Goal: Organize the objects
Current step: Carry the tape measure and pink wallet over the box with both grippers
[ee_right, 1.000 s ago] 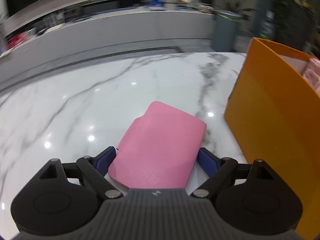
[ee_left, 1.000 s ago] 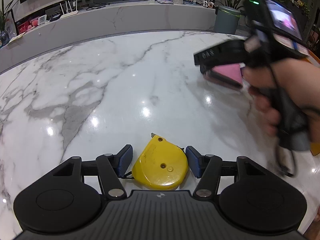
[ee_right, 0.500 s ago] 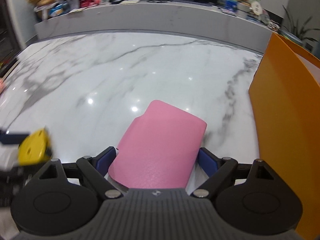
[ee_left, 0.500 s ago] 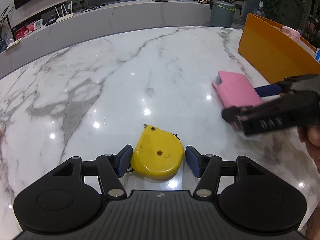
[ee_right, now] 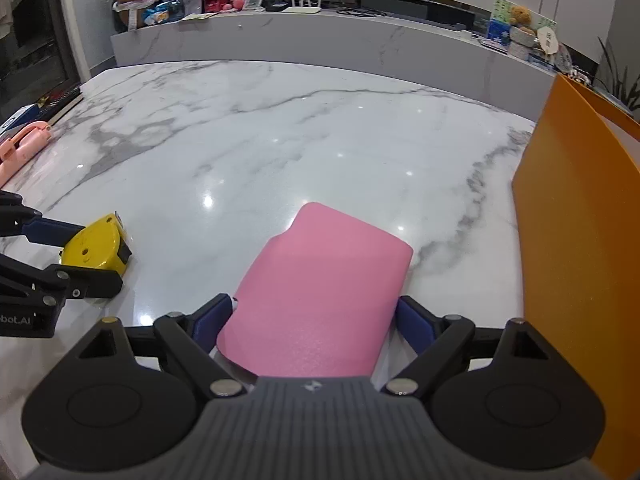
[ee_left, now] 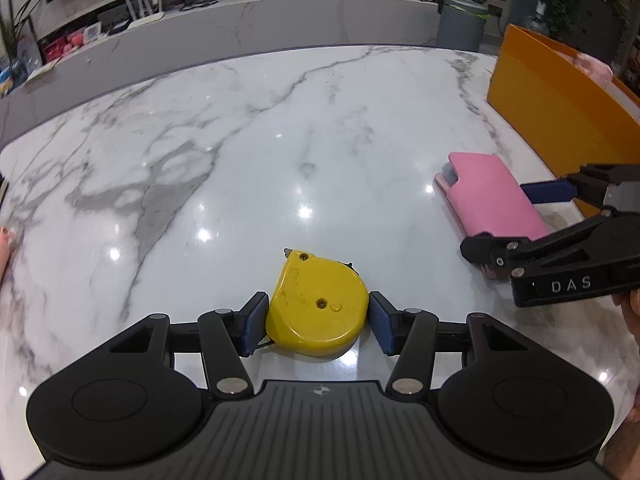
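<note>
Left gripper is closing in on the yellow tape measure, pads not quite pressing yet, well left of the orange bin. Right gripper, swung across from the air a second ago, now clasps the pink case low beside that bin: drop-in looks next

Two matching hand-held tools. Left gripper: black link arms, round black discs on both sides, ribbed grey centre plate stamped with a small crosshair emblem, silver pivot screws at the joints, dark blue pads on the fingers. Right gripper: same black linkage, same ribbed grey plate with a pale logo, silver screws, blue pads. White letters "DAS" along the side of one black arm.
</note>
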Tool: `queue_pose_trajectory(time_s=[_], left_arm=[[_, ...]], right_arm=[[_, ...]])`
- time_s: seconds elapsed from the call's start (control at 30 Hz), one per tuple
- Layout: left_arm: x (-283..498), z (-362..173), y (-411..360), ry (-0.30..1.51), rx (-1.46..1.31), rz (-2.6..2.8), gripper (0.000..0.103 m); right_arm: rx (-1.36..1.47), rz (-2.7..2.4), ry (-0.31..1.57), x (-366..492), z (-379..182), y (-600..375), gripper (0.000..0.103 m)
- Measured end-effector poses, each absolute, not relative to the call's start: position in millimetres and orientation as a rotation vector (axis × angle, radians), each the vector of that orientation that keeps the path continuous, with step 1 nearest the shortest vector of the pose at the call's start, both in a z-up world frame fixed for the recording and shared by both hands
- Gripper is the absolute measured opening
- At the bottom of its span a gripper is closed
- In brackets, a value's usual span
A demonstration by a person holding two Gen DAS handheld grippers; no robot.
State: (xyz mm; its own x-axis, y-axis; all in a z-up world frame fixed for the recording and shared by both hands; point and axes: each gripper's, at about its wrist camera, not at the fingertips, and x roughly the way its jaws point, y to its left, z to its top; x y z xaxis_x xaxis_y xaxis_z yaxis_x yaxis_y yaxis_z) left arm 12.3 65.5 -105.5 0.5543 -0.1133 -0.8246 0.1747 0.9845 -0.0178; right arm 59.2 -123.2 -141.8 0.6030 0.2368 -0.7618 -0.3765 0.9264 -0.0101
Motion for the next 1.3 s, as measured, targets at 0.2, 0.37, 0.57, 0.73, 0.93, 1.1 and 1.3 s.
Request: queue_pose_trajectory(time_s=[0.2,0.37,0.57,0.73,0.93,1.1,1.3], left_arm=[[14.2,-102.4,68.6,0.98,0.014,-0.133,0.062],[12.4,-95.8,65.2,0.973,0.024,-0.116,0.062],[4.3,-86.5,64.0,0.956,0.006,-0.092,0.062],[3.0,-70.2,59.6,0.935,-0.029,-0.1,0.062],[2.7,-40.3,40.9,0.886,-0.011,-0.127,0.062],[2.7,-23.3,19.1,0.861,0.022,-0.16,0.062],[9.2,-5.1,-14.1,0.822,0.054,-0.209,0.062]], right_arm=[[-0.147,0.423,0.87,60.3,-137.8,-123.4,0.087],[-0.144,0.472,0.862,56.7,-125.8,-116.8,0.086],[-0.1,0.502,0.856,50.6,-113.5,-122.0,0.086],[-0.036,0.5,0.835,49.9,-95.6,-135.7,0.086],[0.016,0.49,0.77,46.9,-65.3,-152.1,0.086],[0.06,0.485,0.722,43.3,-42.8,-171.3,0.086],[0.114,0.445,0.67,42.5,-21.9,-203.0,0.086]])
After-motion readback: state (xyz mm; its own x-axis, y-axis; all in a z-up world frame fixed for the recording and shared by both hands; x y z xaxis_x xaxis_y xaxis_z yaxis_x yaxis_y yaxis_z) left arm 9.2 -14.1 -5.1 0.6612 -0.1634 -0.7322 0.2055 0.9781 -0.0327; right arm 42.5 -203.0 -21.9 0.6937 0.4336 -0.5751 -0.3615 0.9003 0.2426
